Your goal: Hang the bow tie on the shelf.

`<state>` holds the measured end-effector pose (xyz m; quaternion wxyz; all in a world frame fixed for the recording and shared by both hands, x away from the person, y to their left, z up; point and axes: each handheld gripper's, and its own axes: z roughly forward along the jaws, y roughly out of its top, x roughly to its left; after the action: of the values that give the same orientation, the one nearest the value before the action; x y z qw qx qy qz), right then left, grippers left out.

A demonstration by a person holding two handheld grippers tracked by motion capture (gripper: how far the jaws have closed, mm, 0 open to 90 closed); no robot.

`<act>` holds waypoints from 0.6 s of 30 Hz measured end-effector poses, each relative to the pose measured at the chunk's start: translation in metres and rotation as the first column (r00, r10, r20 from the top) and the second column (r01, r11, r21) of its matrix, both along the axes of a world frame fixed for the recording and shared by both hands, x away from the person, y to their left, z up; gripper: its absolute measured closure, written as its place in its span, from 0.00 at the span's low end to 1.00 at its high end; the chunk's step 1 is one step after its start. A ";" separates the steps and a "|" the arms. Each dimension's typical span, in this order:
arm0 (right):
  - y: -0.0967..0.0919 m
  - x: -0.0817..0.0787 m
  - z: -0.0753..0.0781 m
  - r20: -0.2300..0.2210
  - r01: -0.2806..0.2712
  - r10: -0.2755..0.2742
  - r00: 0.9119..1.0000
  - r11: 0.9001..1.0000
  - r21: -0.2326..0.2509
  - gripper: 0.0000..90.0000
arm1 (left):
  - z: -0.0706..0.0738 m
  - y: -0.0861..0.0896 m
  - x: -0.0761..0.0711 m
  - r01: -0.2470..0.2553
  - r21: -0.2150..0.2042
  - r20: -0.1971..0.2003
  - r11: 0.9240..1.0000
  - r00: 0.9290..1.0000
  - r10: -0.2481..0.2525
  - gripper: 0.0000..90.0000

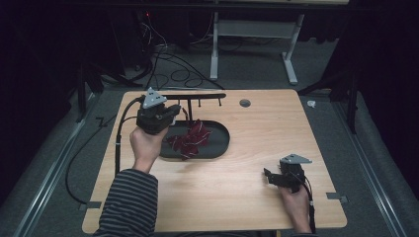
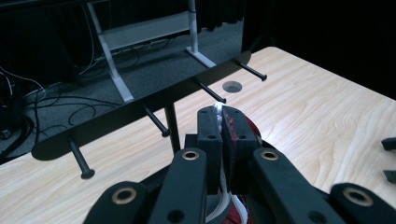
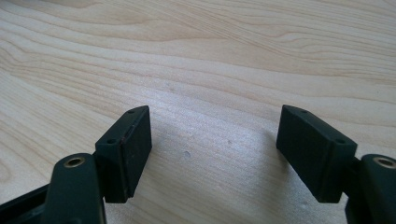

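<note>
A red and white cloth-like thing (image 1: pixel 190 140) hangs over the black oval base (image 1: pixel 220 144) of a peg rack. My left gripper (image 1: pixel 176 112) is shut on its white edge (image 2: pixel 217 110), with red and white folds (image 2: pixel 229 211) showing below the jaws. It is just in front of the rack's black bar (image 2: pixel 140 108), between two of the bar's pegs (image 2: pixel 159 122). In the high view the bar (image 1: pixel 197 96) stands on a thin post at the table's back left. My right gripper (image 1: pixel 269 177) rests low at the front right, jaws open over bare wood (image 3: pixel 215 140).
The light wooden table (image 1: pixel 257 143) has a round cable hole (image 1: pixel 244 103) behind the rack. Cables and a white table frame (image 1: pixel 257 29) lie on the dark floor beyond. The right gripper's jaw tips (image 2: pixel 390 158) show at the edge of the left gripper view.
</note>
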<state>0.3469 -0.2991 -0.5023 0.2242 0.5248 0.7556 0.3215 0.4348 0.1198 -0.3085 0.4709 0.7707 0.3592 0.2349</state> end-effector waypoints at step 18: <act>0.000 0.000 0.000 0.001 0.000 0.000 1.000 1.000 -0.003 0.31 | -0.005 0.003 0.029 -0.073 -0.009 -0.025 0.997 0.997 0.072 0.97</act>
<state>0.3469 -0.2990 -0.5022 0.2252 0.5243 0.7560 0.3207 0.4639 0.1229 -0.3139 0.4614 0.7577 0.3939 0.2405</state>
